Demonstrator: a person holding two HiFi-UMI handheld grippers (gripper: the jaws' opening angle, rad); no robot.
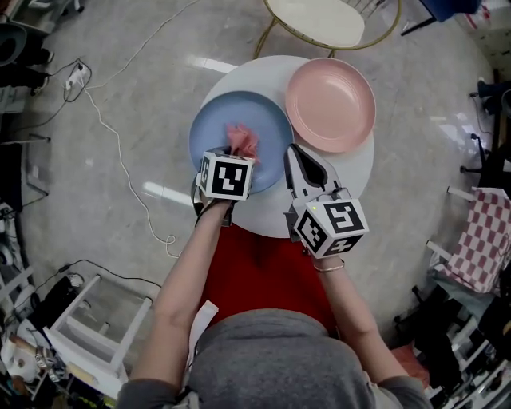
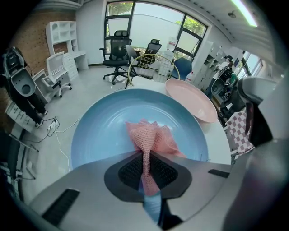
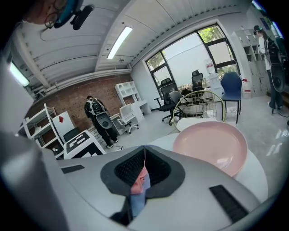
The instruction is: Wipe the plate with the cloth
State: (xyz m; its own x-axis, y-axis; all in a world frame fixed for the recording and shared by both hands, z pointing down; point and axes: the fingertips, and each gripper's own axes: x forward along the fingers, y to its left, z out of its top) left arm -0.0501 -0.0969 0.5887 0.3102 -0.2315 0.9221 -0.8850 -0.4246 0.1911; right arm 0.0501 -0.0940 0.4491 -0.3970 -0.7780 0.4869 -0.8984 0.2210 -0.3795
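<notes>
A blue plate (image 1: 263,120) lies on the round white table (image 1: 359,172), with a pink plate (image 1: 330,104) touching it at the right. A crumpled pink cloth (image 1: 243,140) rests on the blue plate's middle. My left gripper (image 1: 235,156) is shut on the cloth's near end; in the left gripper view the cloth (image 2: 151,135) is pinched between the pads (image 2: 131,170) of that gripper (image 2: 146,159) over the blue plate (image 2: 104,122). My right gripper (image 1: 292,150) hovers shut by the blue plate's right rim, holding nothing. The right gripper view shows its jaws (image 3: 144,153) closed beside the pink plate (image 3: 212,144).
A cream round seat with a gold frame (image 1: 319,20) stands beyond the table. A white cable (image 1: 120,160) trails over the floor at the left. A white stool (image 1: 96,327) sits lower left, and a checkered cloth (image 1: 483,236) hangs at the right. Office chairs (image 2: 118,47) stand farther off.
</notes>
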